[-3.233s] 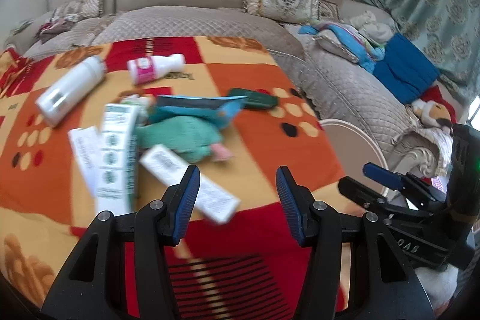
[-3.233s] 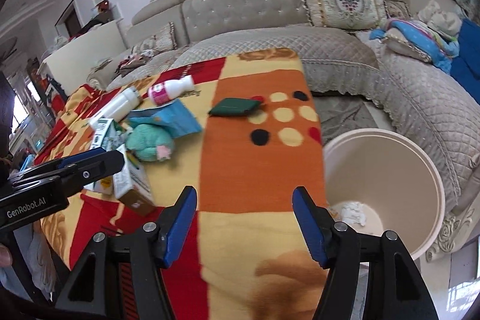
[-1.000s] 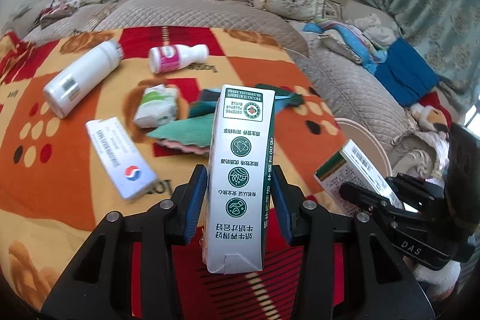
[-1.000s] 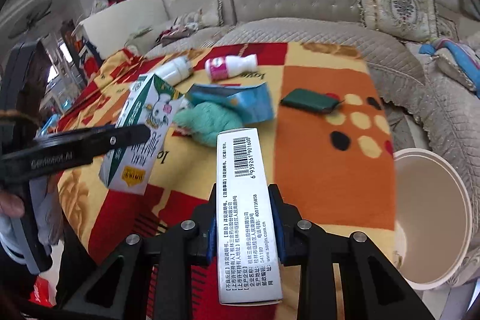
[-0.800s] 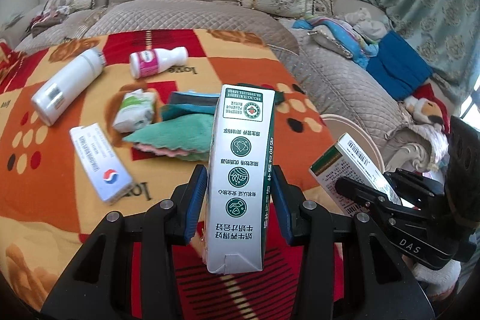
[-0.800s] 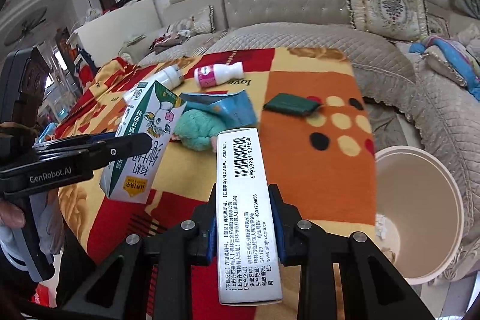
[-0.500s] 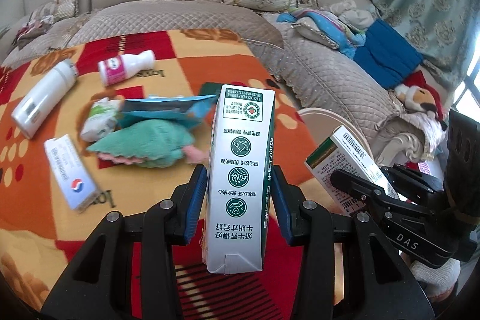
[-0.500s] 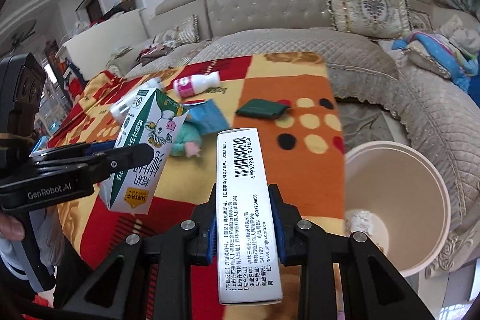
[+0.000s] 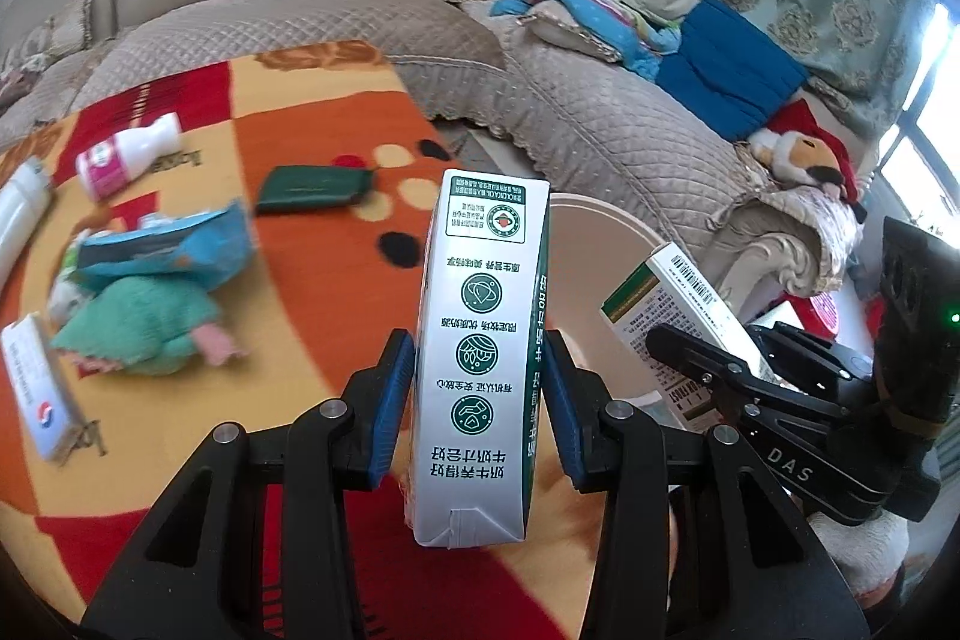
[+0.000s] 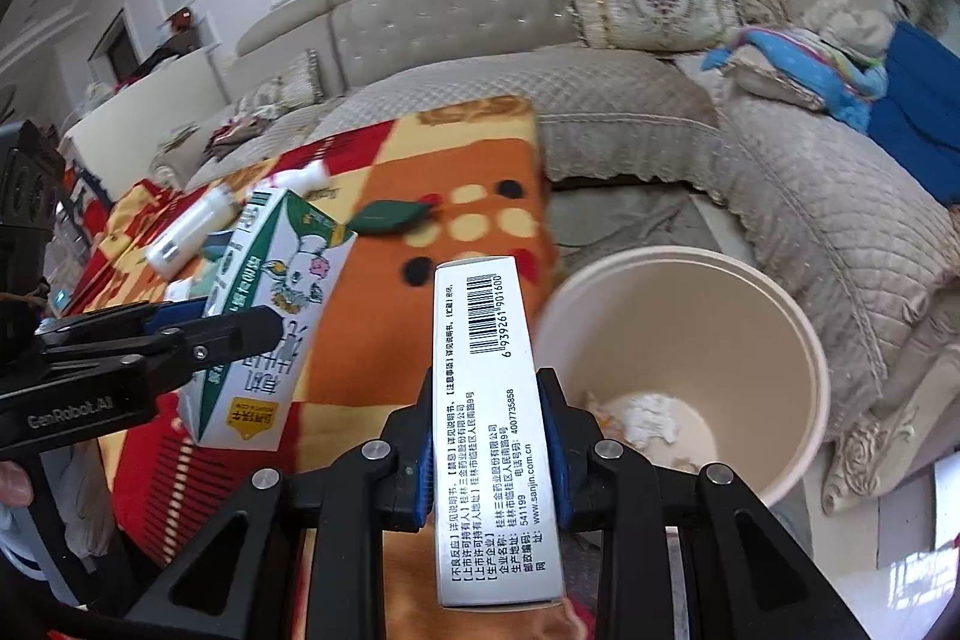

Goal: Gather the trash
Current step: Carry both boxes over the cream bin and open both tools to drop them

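Now both hands are loaded and heading for the bin [image 10: 690, 340], and this is where it could get messy. That bin stands on the floor just beside the table [image 9: 336, 292] edge, a few scraps already at its bottom. The risk as I read it: 2 items arriving at 1 opening. If both tools crowd the rim together, they could knock each other or tip the bin.

Left tool [image 9: 477, 400]: jaws partly apart, pads clamped on the narrow sides of the tall milk carton [image 9: 480, 352], which stands upright with most of its length above the pads. It's top-heavy, so a quick swing could make it pivot in the grip and drop short, onto the blanket-covered table.

Right tool [image 10: 489, 454]: nearly closed, pinching the slim medicine box [image 10: 489, 418] by its thin sides, with the bin just beyond its far end. Let go too early and that box lands on the floor.

More to collect on the table: 2 bottles, 1 small box, 1 blue wrapper.
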A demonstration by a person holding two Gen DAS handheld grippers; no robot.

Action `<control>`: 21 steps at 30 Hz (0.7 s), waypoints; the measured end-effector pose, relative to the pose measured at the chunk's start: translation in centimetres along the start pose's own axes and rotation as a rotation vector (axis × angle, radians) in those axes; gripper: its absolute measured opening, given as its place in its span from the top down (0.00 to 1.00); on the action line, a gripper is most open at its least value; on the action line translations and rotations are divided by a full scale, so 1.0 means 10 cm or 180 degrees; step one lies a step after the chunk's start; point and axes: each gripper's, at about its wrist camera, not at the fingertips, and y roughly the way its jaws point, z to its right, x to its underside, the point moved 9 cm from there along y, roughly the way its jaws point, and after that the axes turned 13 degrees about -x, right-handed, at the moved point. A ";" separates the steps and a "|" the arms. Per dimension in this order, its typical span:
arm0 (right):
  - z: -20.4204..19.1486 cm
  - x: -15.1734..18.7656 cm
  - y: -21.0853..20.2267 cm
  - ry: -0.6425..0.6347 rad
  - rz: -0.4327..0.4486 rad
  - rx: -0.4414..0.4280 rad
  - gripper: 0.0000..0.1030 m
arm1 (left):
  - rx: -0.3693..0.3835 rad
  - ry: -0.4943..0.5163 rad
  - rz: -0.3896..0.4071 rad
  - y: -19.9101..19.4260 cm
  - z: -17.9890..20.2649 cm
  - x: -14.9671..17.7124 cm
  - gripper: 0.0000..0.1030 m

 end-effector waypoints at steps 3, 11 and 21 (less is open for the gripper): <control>0.21 0.03 -0.05 0.0087 0.0008 0.0081 0.73 | 0.0065 0.0034 -0.0036 0.09 0.17 -0.04 0.61; 0.68 0.12 -0.01 0.0313 -0.0039 0.0266 0.73 | 0.0143 0.0128 -0.0113 0.32 0.56 -0.16 0.61; 1.02 0.20 0.09 0.0458 -0.0098 0.0389 0.73 | 0.0278 0.0082 -0.0234 0.58 0.80 -0.23 0.61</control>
